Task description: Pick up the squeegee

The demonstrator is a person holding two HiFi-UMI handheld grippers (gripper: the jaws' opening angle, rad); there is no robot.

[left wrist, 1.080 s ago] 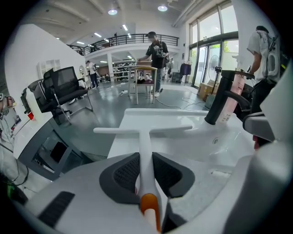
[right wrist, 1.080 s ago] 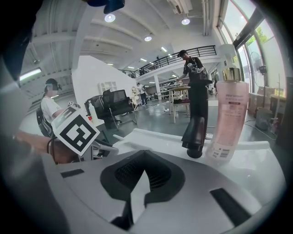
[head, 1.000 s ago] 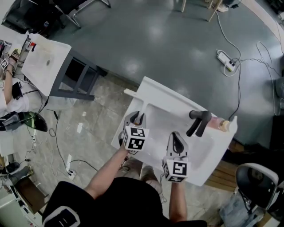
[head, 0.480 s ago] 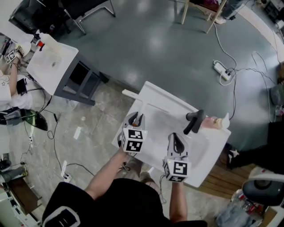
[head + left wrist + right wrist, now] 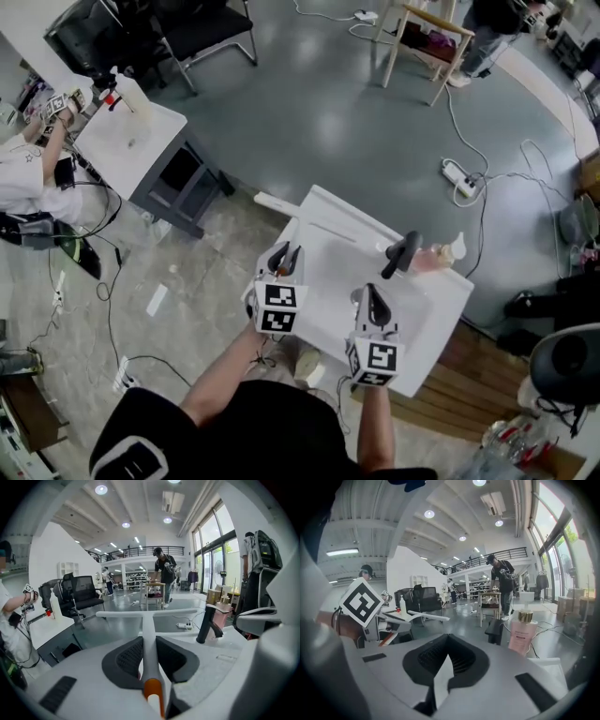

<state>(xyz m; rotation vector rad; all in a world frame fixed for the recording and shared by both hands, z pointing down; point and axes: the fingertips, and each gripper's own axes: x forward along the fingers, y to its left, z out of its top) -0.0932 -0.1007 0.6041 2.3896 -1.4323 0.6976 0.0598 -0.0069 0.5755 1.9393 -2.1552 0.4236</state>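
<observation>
White squeegee (image 5: pixel 148 620), blade away, along left tongs (image 5: pixel 285 255)

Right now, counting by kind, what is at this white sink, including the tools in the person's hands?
Grippers: 2, the left gripper and the right gripper
White squeegee, held in the left gripper: 1
Black faucet: 1
Pink pump bottle: 1
Total: 5

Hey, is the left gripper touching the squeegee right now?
Touching. The left gripper view shows the squeegee with its white handle pinched between the two dark pads of the left gripper, no gap on either side.
</observation>
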